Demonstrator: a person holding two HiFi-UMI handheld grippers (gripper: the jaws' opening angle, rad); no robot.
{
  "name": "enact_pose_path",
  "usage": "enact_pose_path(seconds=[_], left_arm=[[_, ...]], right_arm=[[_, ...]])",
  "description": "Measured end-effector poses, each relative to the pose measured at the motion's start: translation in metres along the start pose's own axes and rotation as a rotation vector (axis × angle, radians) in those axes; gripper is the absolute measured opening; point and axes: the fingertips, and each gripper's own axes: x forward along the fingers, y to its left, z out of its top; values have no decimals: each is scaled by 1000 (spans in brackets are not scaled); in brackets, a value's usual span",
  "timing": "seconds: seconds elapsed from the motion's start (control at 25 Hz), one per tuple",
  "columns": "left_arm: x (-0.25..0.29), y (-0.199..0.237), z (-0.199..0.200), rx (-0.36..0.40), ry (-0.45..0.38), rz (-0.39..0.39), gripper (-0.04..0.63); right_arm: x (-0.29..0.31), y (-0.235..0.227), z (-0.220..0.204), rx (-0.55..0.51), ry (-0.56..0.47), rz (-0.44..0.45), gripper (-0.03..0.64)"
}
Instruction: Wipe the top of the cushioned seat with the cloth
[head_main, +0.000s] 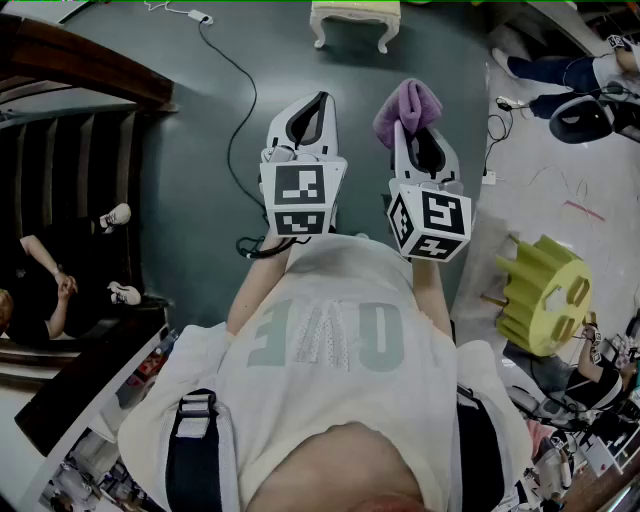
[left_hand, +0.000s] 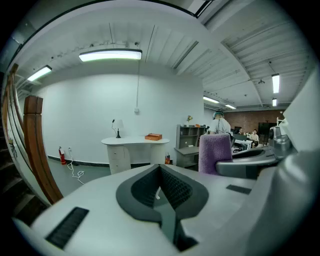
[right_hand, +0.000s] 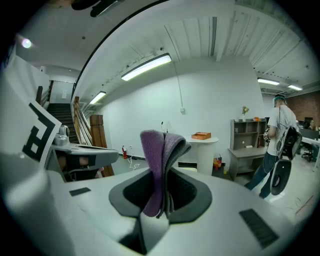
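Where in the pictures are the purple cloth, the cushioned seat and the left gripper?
purple cloth (right_hand: 154, 165), right gripper view, the fold held between the jaws.
cushioned seat (head_main: 355, 12), head view, its padded top.
left gripper (head_main: 321, 98), head view, the tips of its jaws.

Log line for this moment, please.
wipe not started | right gripper: shut on purple cloth | left gripper: shut, empty | cushioned seat: ahead, untouched
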Motion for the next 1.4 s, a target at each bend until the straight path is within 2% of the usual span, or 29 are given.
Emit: enact_pose_path(seconds=[0.32, 0.56, 0.76, 0.88, 1.04, 1.2, 1.4], left_arm=[[10, 26, 5, -11, -41, -14, 6], [22, 43, 4, -13, -56, -34, 6], [47, 52, 15, -6, -67, -44, 6], [68, 60, 25, -28, -82, -44, 6], [106, 73, 29, -21, -94, -18, 6], [170, 91, 40, -17, -96, 15, 6], [266, 117, 97, -10, -120, 55, 6]], right_arm=[[24, 11, 4, -25, -9, -10, 87], [37, 9, 6, 64, -47, -28, 87], [58, -7, 15, 85, -58, -48, 87], [80, -19, 21, 91, -68, -53, 87], [123, -43, 22, 103, -81, -46, 87], [189, -75, 42, 84, -88, -28, 87], [284, -122, 99, 50, -72, -5, 87]])
